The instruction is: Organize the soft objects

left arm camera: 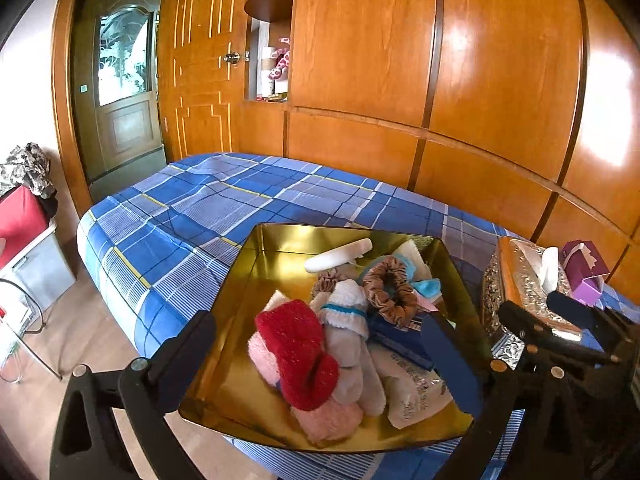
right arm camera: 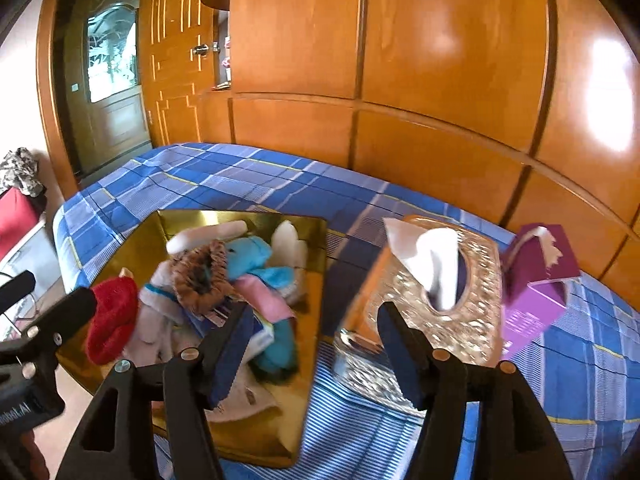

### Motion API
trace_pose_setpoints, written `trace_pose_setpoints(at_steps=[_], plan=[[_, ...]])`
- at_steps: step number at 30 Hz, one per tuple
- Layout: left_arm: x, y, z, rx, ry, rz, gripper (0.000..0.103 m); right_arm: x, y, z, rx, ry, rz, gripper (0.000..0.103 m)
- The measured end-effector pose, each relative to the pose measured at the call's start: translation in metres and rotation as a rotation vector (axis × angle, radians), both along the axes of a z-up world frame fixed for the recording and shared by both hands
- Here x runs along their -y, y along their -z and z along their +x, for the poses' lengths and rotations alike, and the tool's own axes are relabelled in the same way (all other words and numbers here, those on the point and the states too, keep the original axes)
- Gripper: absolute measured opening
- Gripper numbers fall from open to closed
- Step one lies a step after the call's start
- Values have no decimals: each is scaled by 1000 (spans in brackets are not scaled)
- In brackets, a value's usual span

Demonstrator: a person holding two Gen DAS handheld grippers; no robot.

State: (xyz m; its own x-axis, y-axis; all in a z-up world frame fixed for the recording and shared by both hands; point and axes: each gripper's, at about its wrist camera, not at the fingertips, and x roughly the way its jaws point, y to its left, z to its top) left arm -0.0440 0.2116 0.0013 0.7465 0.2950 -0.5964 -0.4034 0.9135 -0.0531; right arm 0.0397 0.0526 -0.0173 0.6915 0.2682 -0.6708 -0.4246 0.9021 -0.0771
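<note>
A: Starting at the left, what does the left tool (left arm camera: 326,358) look like?

B: Its jaws stand wide apart with nothing between the pads. It hangs over the near part of the gold tray (left arm camera: 240,280), which sits on the bed (left arm camera: 168,216) with its blue checked cover.

A: And what lies in the tray?

B: A heap of soft things. At the left, the red sock (left arm camera: 298,354) lies over a pink one (left arm camera: 328,420). Just beside it is a white sock (left arm camera: 346,312) with a blue band. Behind those is a brown scrunchie (left arm camera: 390,292), and at the back a white oblong piece (left arm camera: 338,256). A teal cloth (right arm camera: 256,256) shows in the right wrist view, lying right of the scrunchie. A white packet (left arm camera: 416,396) fills the near right corner.

A: What stands right of the tray?

B: A silver tissue box (right arm camera: 460,300) with a white tissue (right arm camera: 436,256) standing up out of its slot, just beside the tray on the bed. Further right is a purple box (right arm camera: 536,280), near the tissue box.

A: And the right tool (right arm camera: 316,352)?

B: Partly open and empty. Its left finger (right arm camera: 228,356) is over the tray's right side, the right one over the near edge of the tissue box. Whether either touches anything cannot be told; that view is blurred.
</note>
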Motion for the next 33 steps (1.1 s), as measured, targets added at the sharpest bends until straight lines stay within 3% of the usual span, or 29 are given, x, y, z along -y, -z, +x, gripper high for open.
trace_pose_setpoints(at_steps=[33], plan=[[9,-2,-3,1,-27,45,103,-2,-1,-14,27,-3,-13,65]])
